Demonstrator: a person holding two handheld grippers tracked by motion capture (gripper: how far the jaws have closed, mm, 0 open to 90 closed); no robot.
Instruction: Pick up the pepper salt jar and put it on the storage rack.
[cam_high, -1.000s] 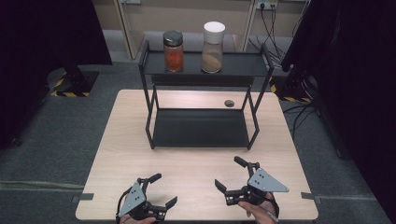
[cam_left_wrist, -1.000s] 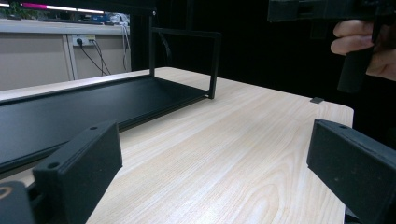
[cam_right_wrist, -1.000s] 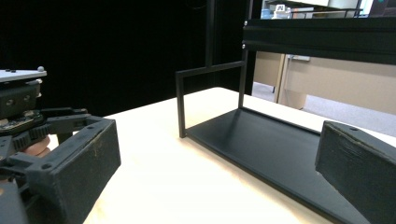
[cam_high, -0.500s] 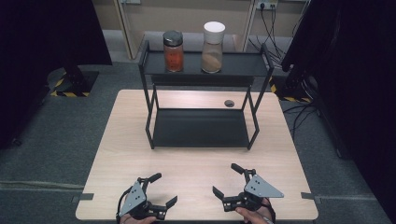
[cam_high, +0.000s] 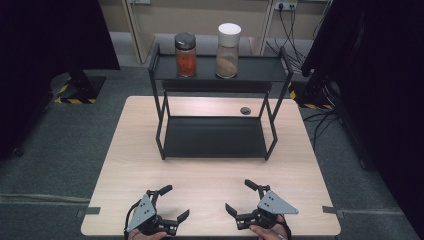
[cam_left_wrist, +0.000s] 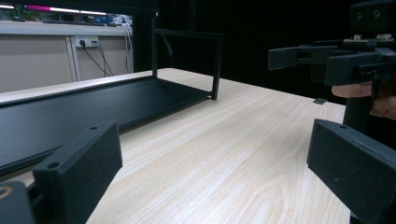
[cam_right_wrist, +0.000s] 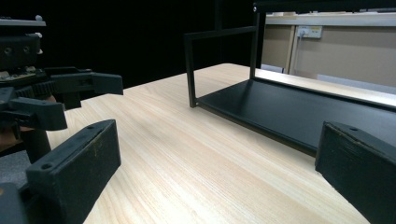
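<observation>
Two jars stand upright on the rack's top shelf, upper centre of the high view: a red-filled jar left, a tan-filled jar right. Left gripper and right gripper rest low on the table, fingers spread and empty; judging by position, each lies nearer its own-side jar

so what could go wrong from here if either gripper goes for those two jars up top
1. The red-filled jar and the white-lidded jar stand close together on the rack's top shelf; an open gripper reaching for one may knock the other.
2. Both jars look tall and narrow, so a nudge could tip one off the shelf.
3. The left gripper and right gripper might clash.
</observation>
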